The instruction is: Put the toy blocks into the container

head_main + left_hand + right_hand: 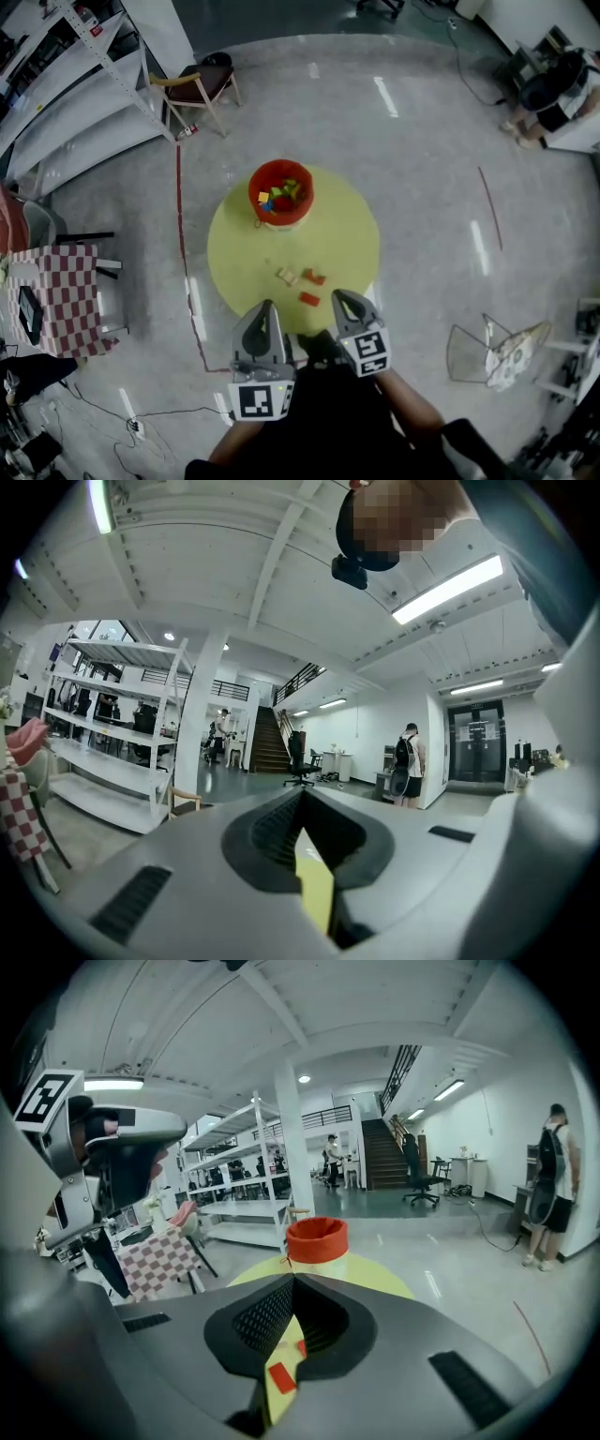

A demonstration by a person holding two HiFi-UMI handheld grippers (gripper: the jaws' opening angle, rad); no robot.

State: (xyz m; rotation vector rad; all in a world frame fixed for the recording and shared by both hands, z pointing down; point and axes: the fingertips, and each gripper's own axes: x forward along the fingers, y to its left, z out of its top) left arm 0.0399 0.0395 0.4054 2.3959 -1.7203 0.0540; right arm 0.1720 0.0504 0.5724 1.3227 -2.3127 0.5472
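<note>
Toy blocks (pixel 309 299): three lie loose on the near half of the round yellow table (pixel 352 234), a flat red one closest to the person, with a pale one (pixel 287 276) and an orange-red one (pixel 316 277) side by side just beyond it.

Both tongs hang over the near rim with nothing in them. The left gripper (pixel 266 306) has its jaws together. So does the right gripper (pixel 339 296), and the nearest red block shows on the table below and beyond its jaws.

I'd guess these pieces are light, hard and smooth, wood or plastic, so they won't crush but could skid or flip if nipped by a corner. The flat red one sits low. It looks best pinched across its short sides, with the jaws opened first and brought down close to the tabletop.

The red container (pixel 280 192) stands at the far edge of the table, its mouth open and already showing mixed coloured pieces. Nothing stands between it and the loose blocks.

Off the table are a wooden chair (pixel 199 89), white shelving (pixel 66 103), a chequered cloth (pixel 58 292) and a wire rack (pixel 495 352), all well apart.
</note>
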